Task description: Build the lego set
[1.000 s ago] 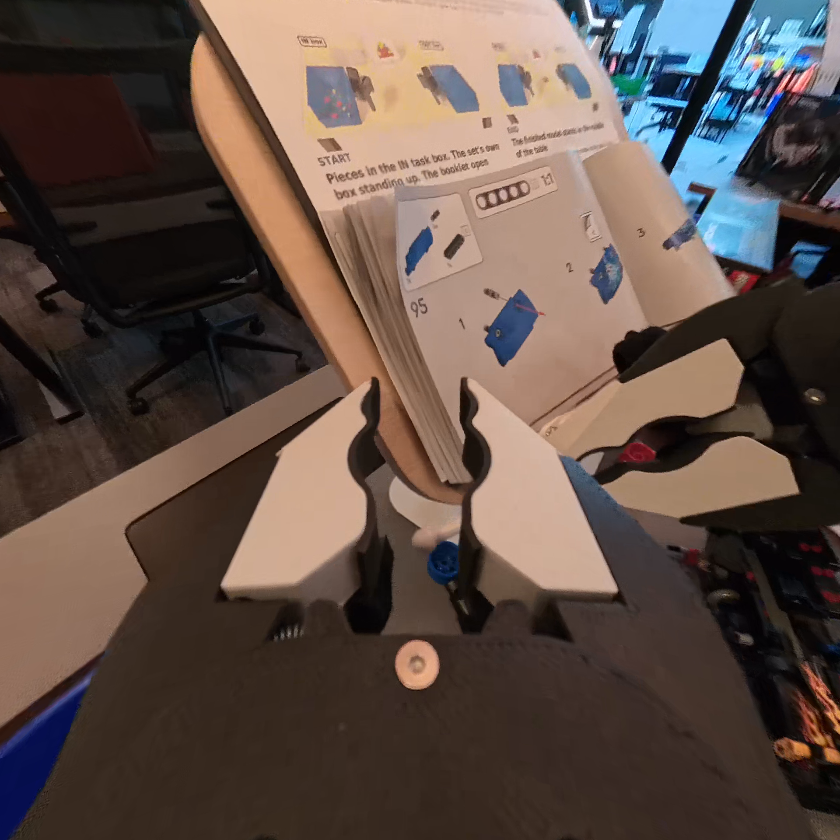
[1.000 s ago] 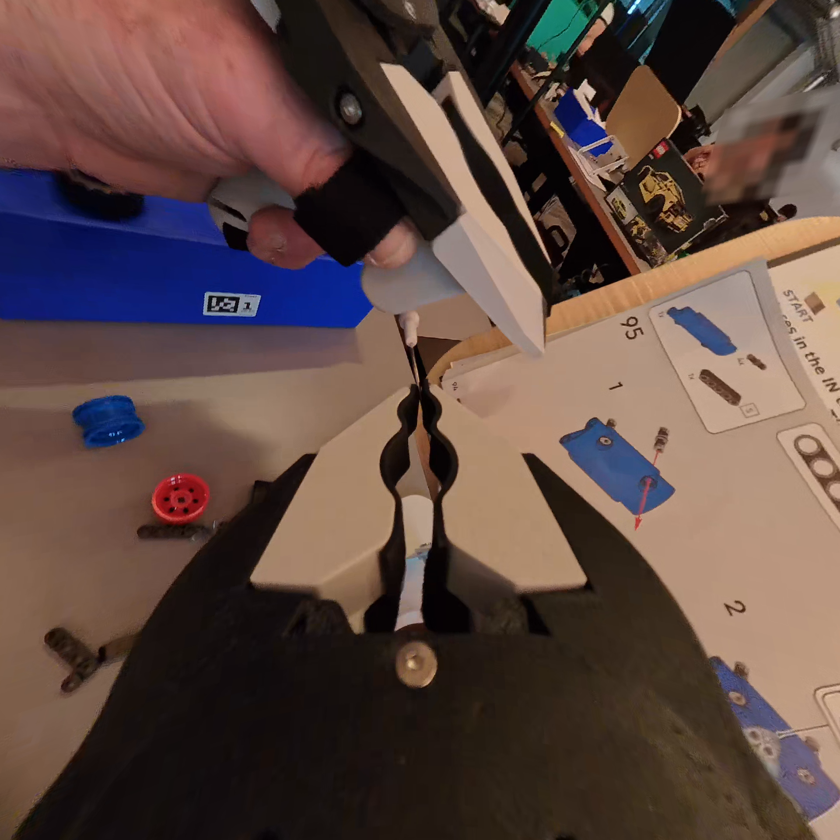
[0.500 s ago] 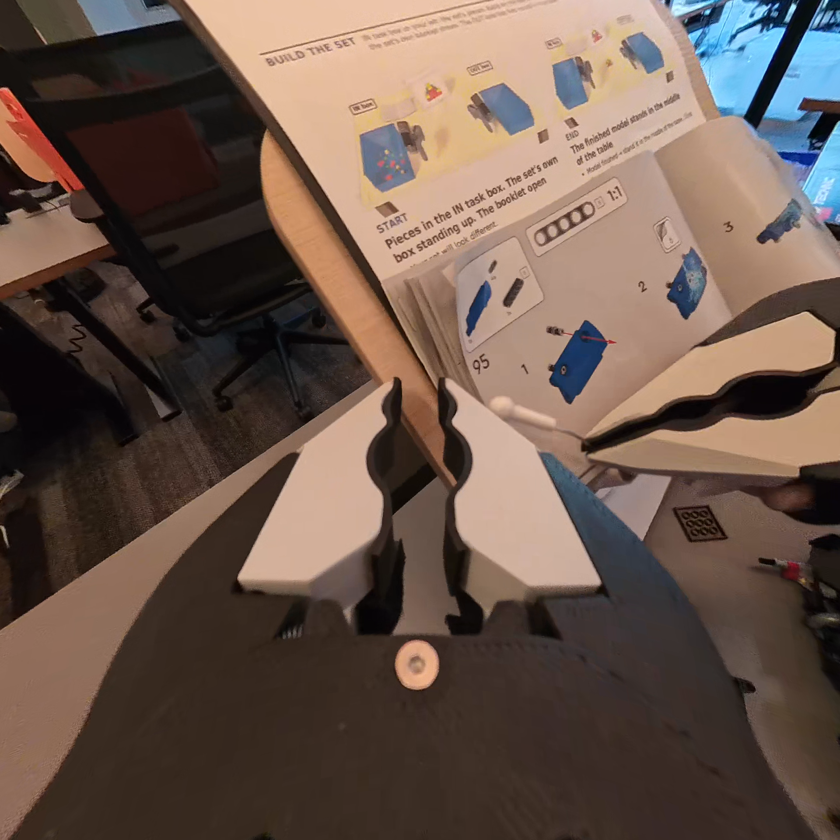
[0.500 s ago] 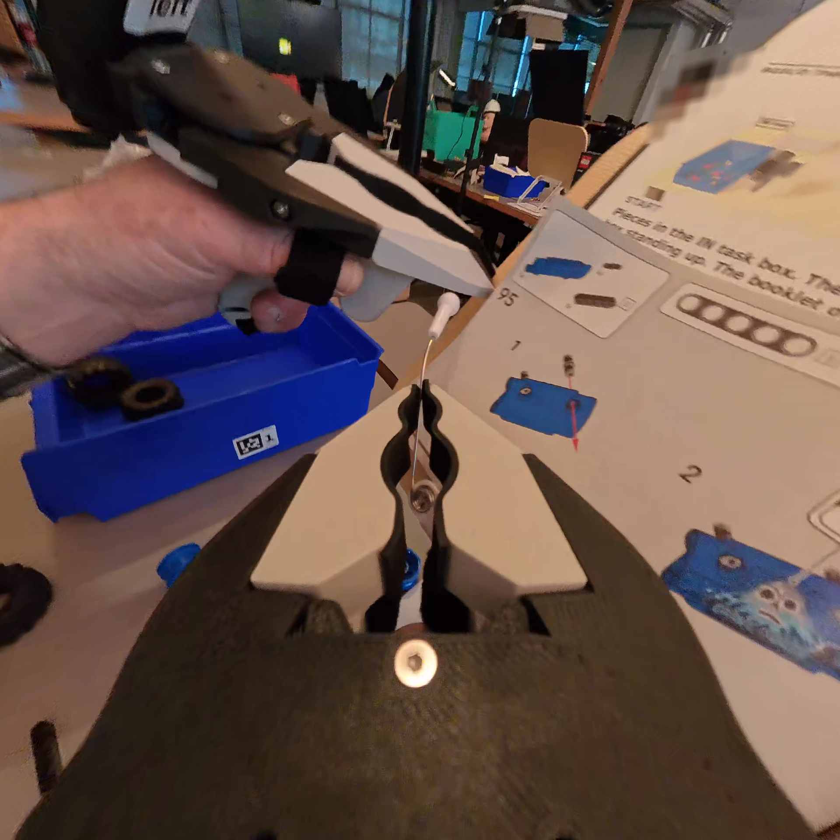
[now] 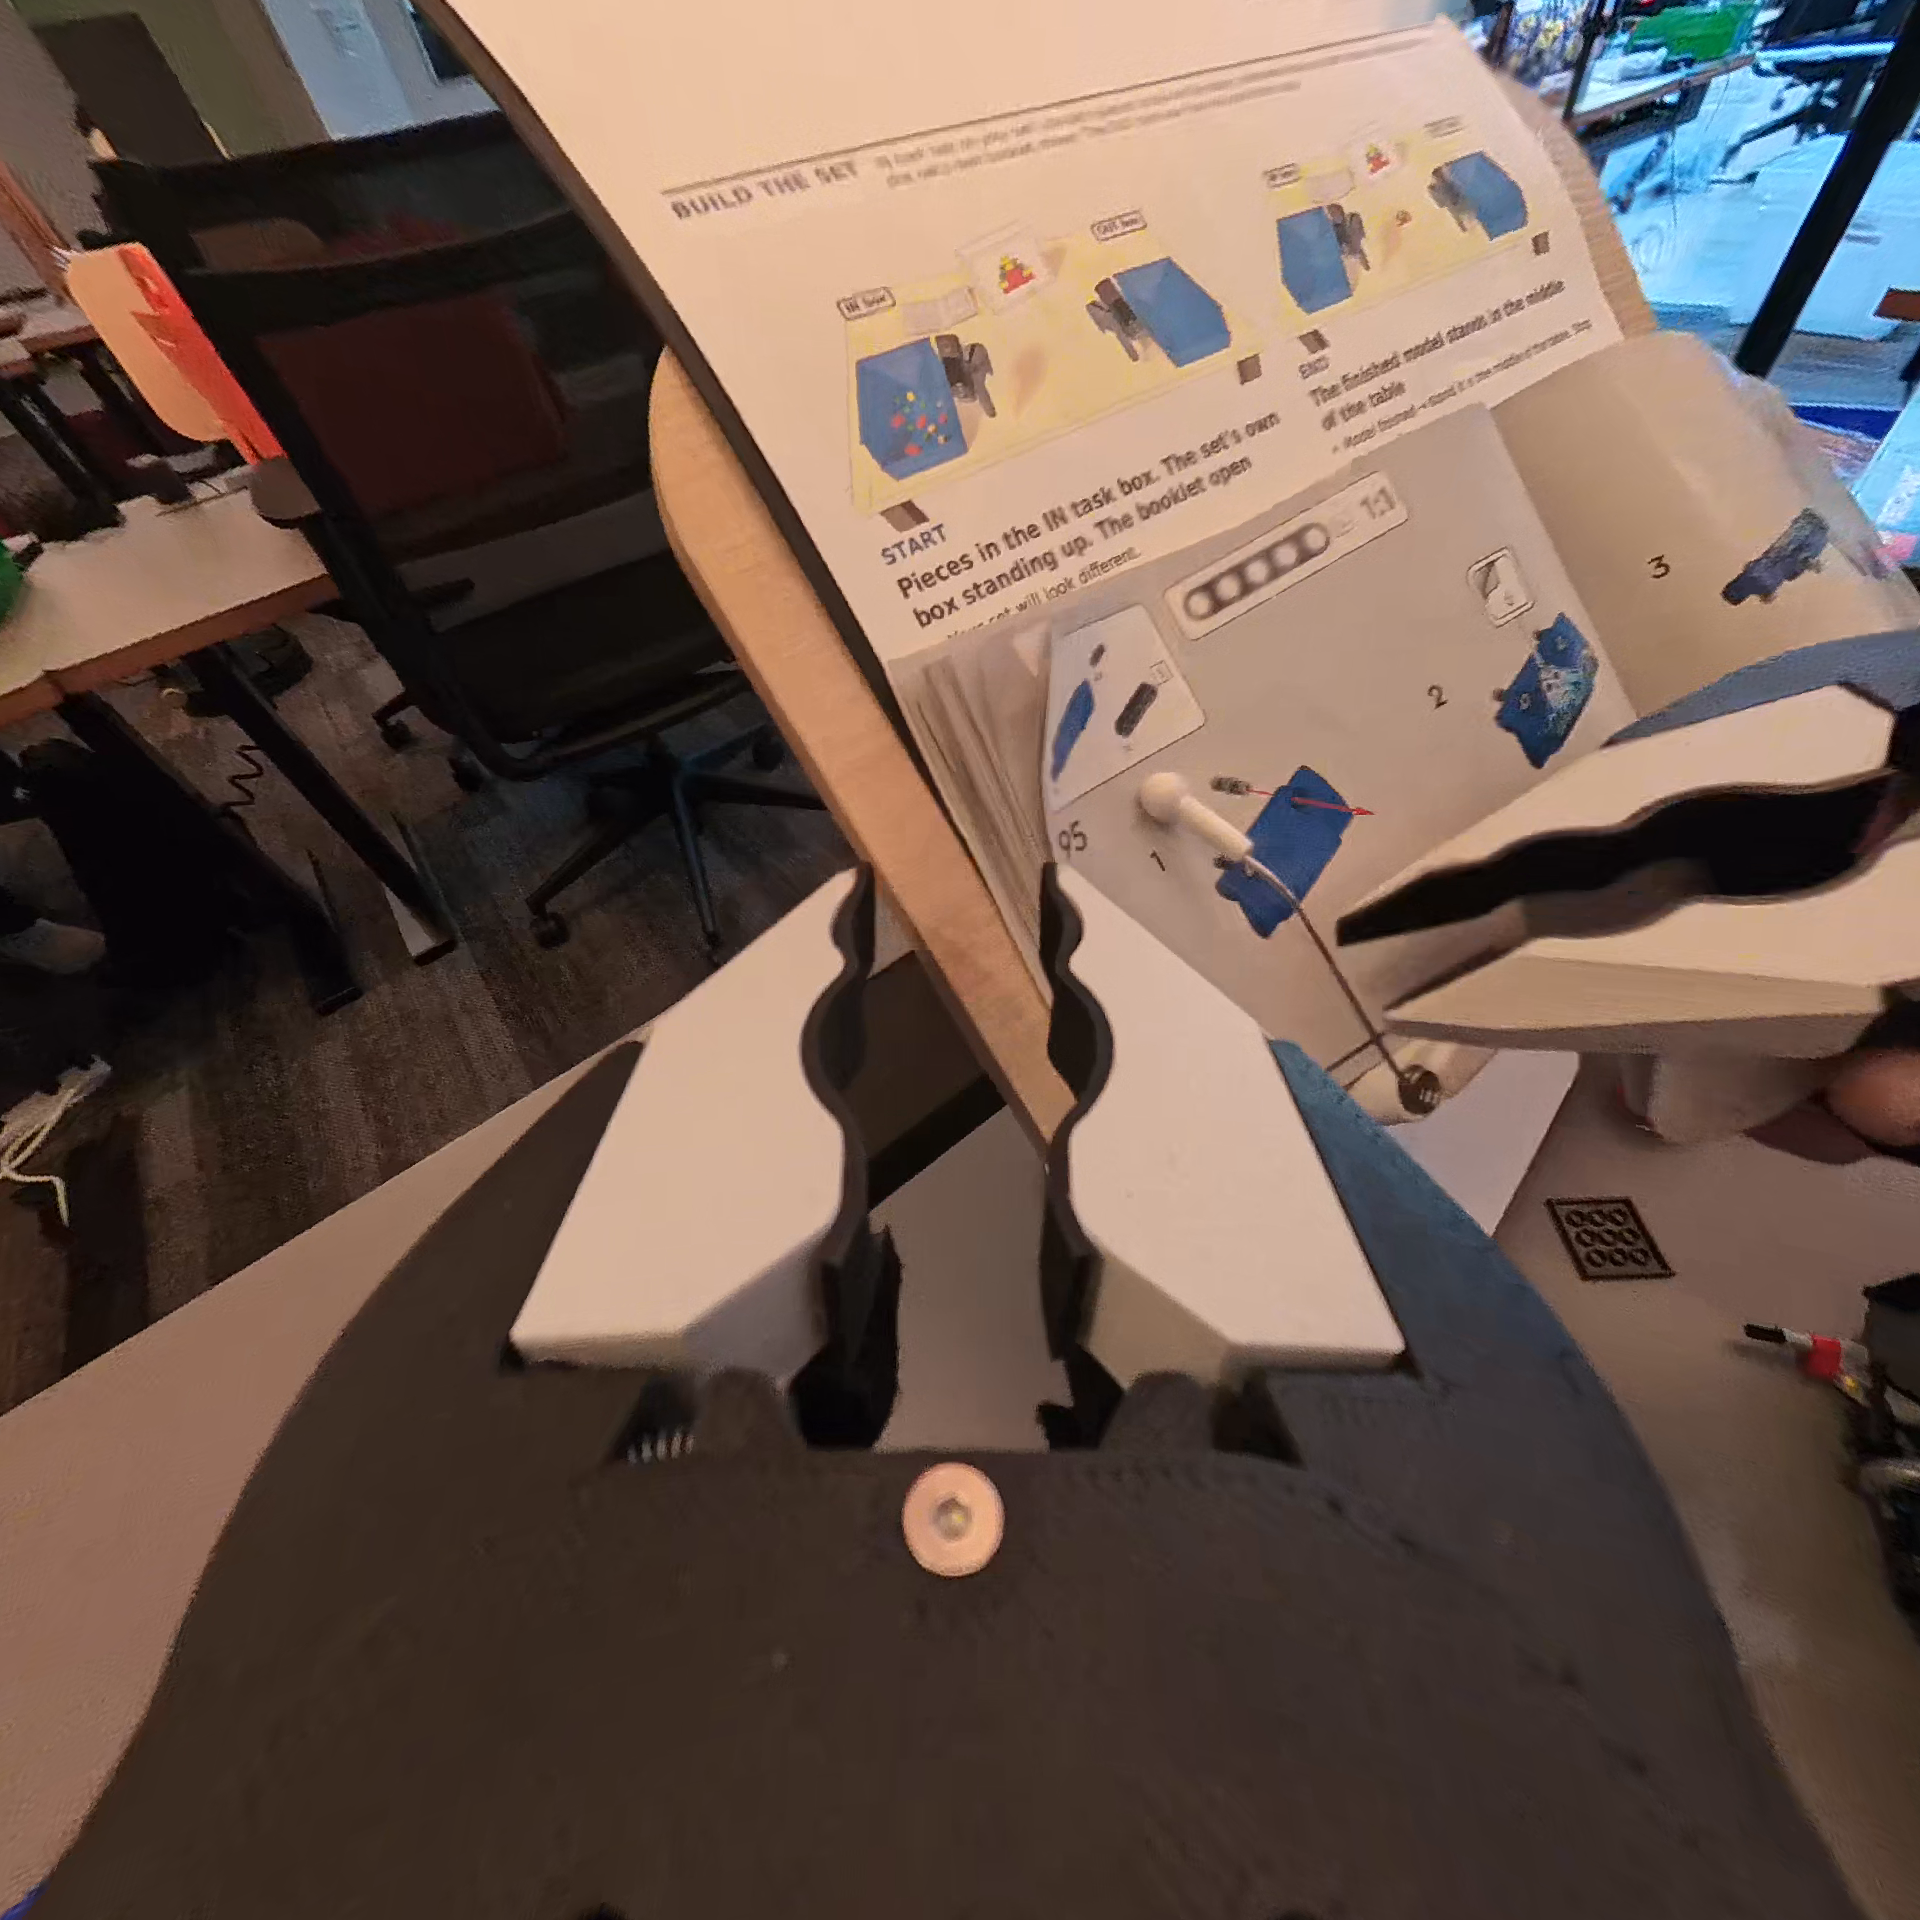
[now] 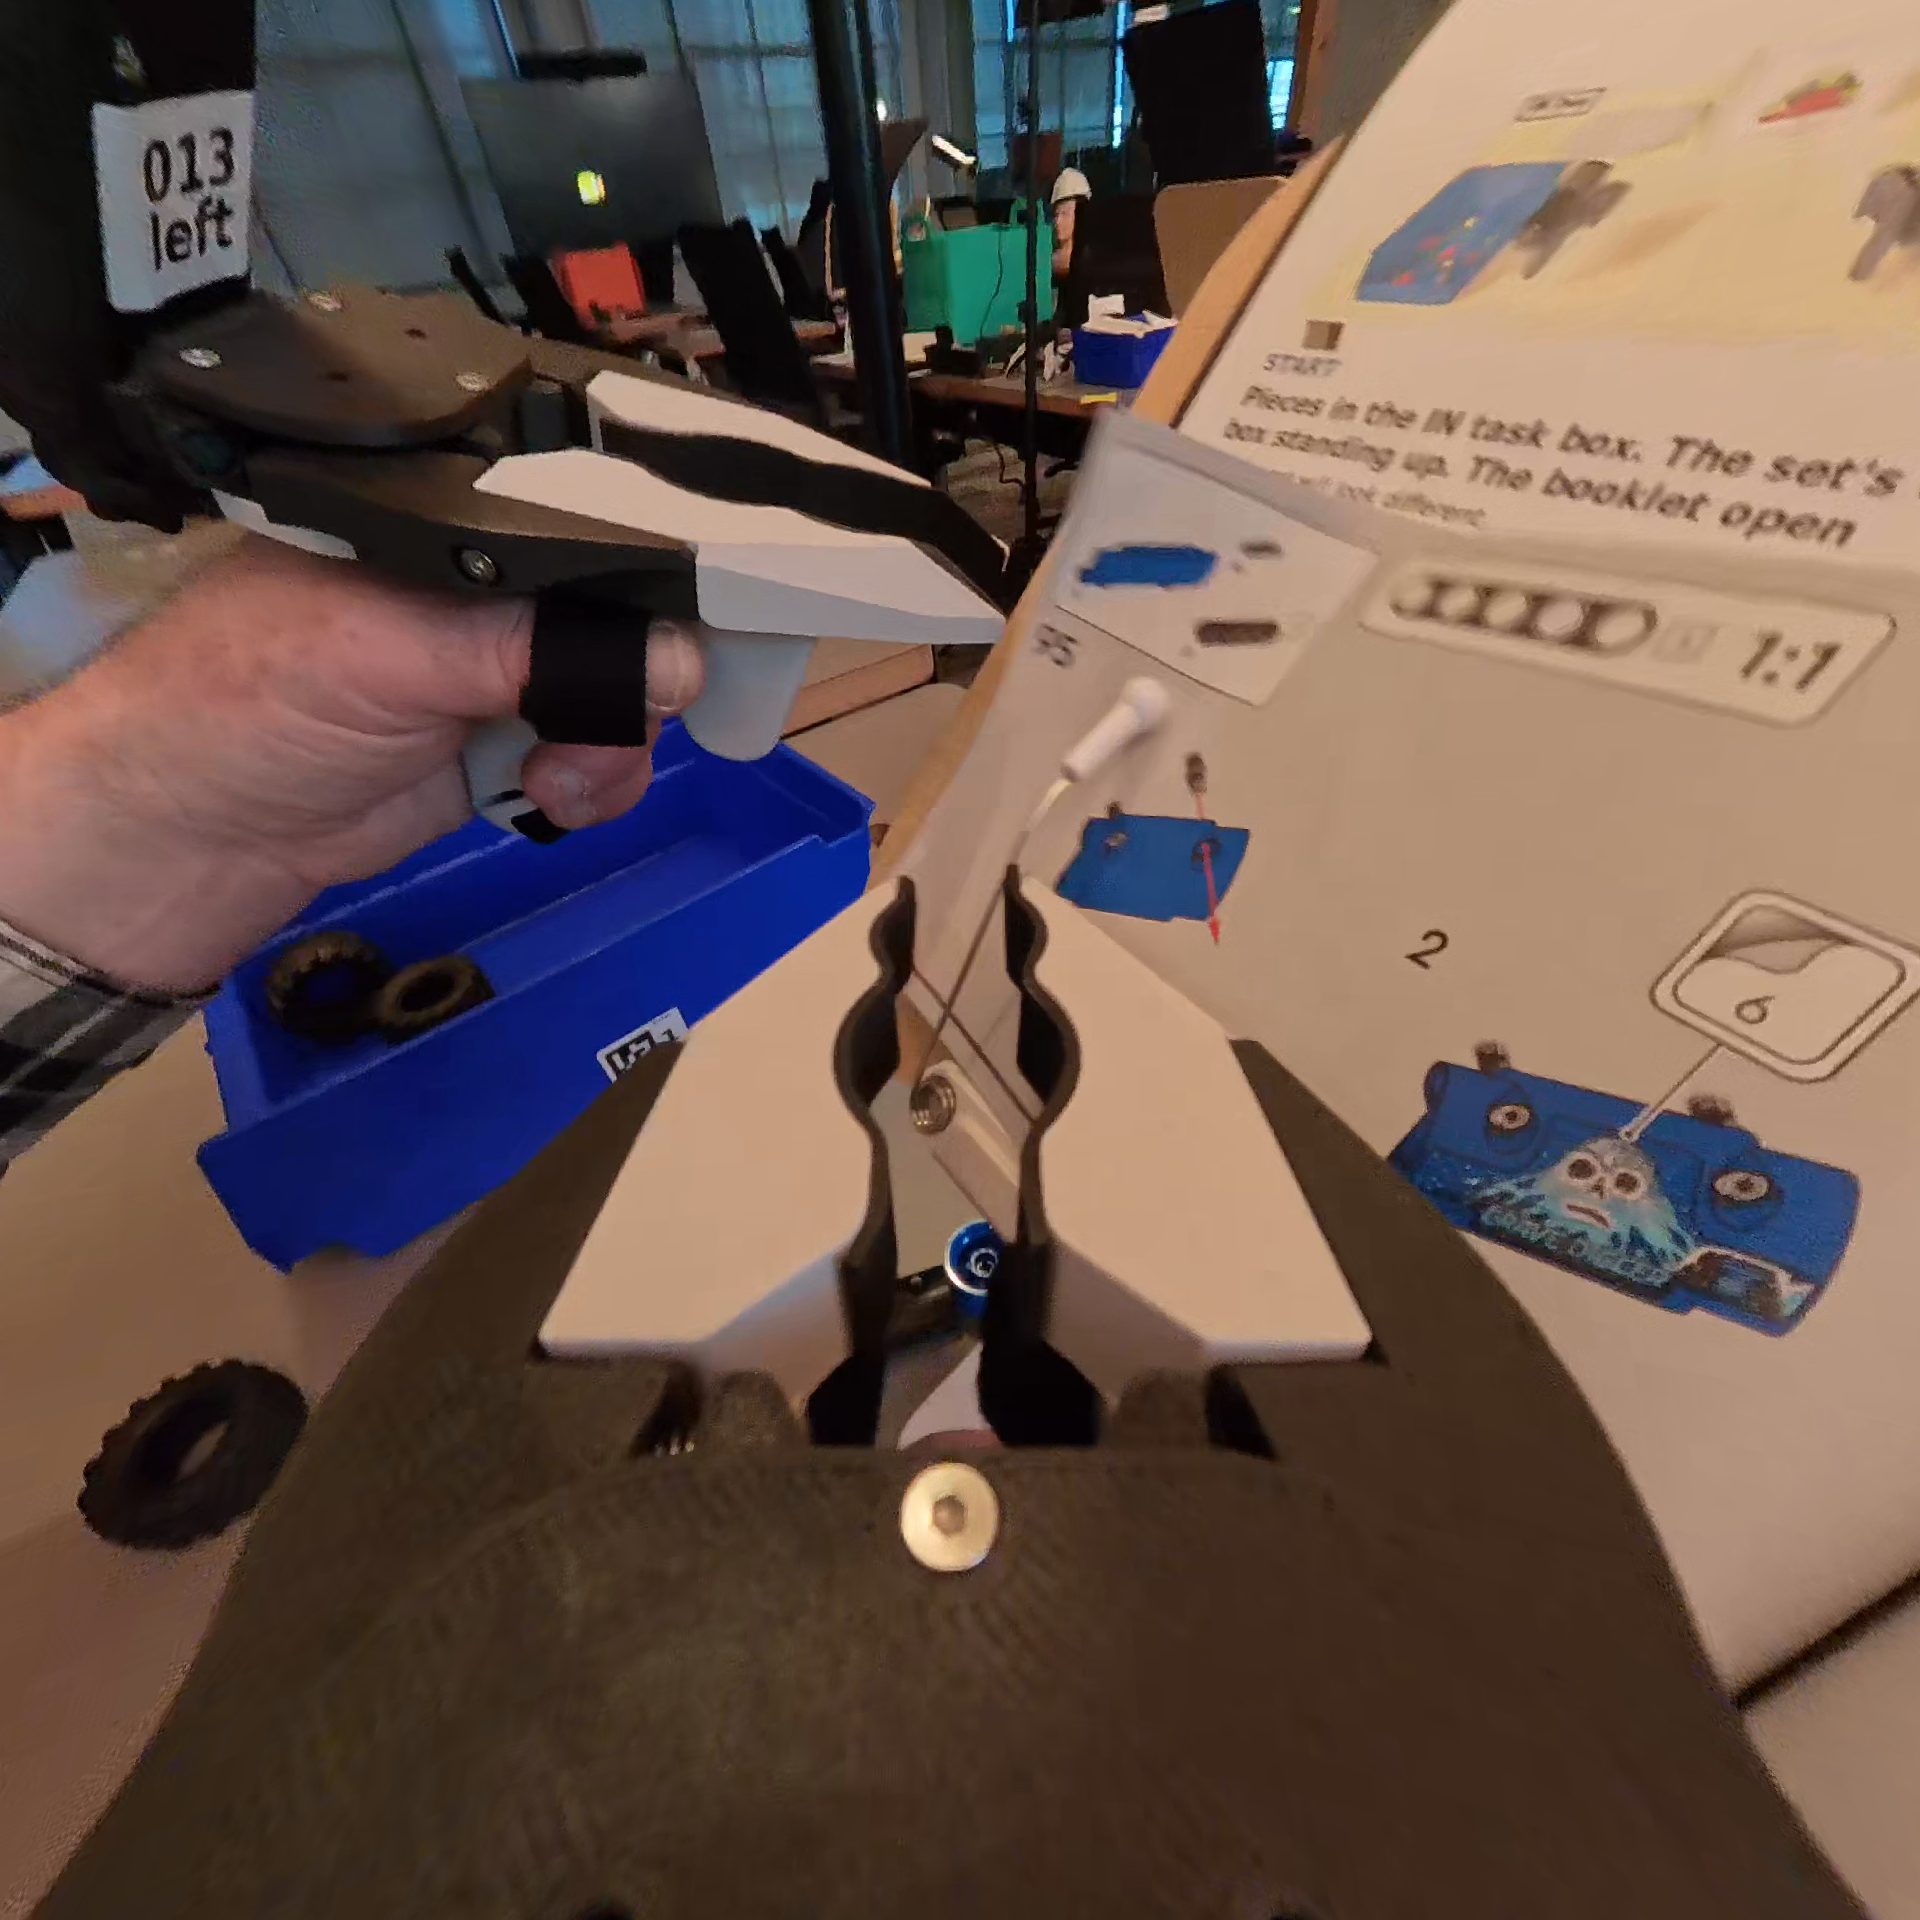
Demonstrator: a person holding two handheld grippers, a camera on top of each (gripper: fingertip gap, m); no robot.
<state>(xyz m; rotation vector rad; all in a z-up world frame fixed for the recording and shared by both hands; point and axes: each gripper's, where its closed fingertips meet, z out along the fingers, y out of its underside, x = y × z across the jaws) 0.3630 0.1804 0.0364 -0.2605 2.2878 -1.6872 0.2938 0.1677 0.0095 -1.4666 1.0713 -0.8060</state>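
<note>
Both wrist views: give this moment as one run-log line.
left gripper: open, empty | right gripper: open, page-holder wire between fingers | booklet: open on stand | blue bin: two tyres

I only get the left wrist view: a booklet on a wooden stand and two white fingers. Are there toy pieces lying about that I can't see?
Observer: Yes. The right wrist view shows a blue plastic tray on the table, with two black rubber tyres inside.
Operator: Any outside it?
Observer: One loose black tyre lies on the table, nearer the camera than the tray.
Operator: And what holds my fingers up?
Observer: A person's hand grips the left gripper, one finger through a black strap.
</note>
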